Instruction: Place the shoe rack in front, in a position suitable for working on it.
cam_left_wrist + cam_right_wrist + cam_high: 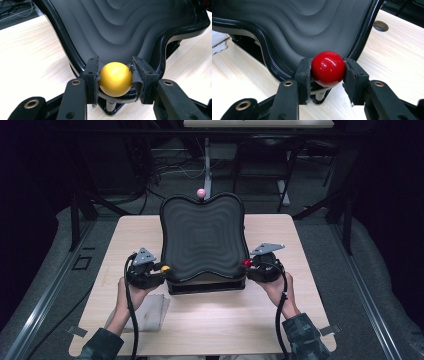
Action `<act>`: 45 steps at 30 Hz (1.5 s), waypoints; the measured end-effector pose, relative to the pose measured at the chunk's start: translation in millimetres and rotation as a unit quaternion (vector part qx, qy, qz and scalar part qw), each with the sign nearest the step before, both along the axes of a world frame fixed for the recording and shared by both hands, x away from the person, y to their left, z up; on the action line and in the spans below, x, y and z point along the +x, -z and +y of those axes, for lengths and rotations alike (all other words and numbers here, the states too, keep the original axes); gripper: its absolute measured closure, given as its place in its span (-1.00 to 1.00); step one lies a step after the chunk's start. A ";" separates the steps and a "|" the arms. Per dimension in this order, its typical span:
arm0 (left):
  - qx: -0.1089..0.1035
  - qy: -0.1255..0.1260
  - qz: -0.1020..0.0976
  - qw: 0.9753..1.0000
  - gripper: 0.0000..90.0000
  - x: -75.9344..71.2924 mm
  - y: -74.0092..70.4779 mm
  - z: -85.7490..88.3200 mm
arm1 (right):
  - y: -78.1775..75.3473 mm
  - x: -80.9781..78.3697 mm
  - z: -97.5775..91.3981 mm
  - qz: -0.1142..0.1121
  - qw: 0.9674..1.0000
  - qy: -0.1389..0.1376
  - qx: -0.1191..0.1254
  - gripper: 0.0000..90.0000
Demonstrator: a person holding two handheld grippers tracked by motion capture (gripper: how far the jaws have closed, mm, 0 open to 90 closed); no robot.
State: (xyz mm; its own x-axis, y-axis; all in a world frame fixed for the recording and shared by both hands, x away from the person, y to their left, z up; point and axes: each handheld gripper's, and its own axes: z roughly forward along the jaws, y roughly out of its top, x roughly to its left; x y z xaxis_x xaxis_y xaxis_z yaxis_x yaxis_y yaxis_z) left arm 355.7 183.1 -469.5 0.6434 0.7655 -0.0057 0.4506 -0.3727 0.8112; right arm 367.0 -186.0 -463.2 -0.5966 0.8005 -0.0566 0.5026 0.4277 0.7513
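Between each gripper's pads, a ball knob [115, 79].

A: what's seen around the setup? A light wooden table [210, 320] is set on grey carpet [380, 285], with dark metal rails [40, 305] laid alongside.

B: cables [170, 170] are strewn behind it, a white desk leg [207, 165] is spotted, everything else is kept dim.

Looking down and forward from high above the desk's [210, 320] near edge. Riding each tool, close in, facing inward across the rippled black tray [202, 237], shared by all three.
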 end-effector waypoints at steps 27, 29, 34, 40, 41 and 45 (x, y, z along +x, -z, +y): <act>-0.002 0.030 -0.005 1.000 0.33 -21.4 1.3 -20.5 | 3.4 -36.1 -27.3 -0.007 1.000 0.010 0.018 0.33; 0.000 0.032 -0.006 0.999 0.33 -23.4 1.2 -21.9 | 3.9 -38.6 -28.8 -0.010 1.000 0.011 0.018 0.33; 0.002 0.033 -0.006 0.999 0.33 -26.4 1.1 -23.4 | 4.9 -41.9 -31.6 -0.008 0.999 0.009 0.029 0.33; 0.001 0.035 -0.007 0.999 0.33 -30.9 1.2 -25.6 | 4.9 -47.5 -34.0 -0.009 1.000 0.011 0.028 0.33; 0.002 0.036 -0.006 0.999 0.33 -31.5 1.1 -25.9 | 4.9 -48.5 -34.4 -0.008 1.000 0.010 0.028 0.33; -0.001 0.038 -0.008 0.999 0.32 -35.8 1.6 -28.0 | 4.4 -54.9 -36.7 -0.009 1.000 0.009 0.023 0.33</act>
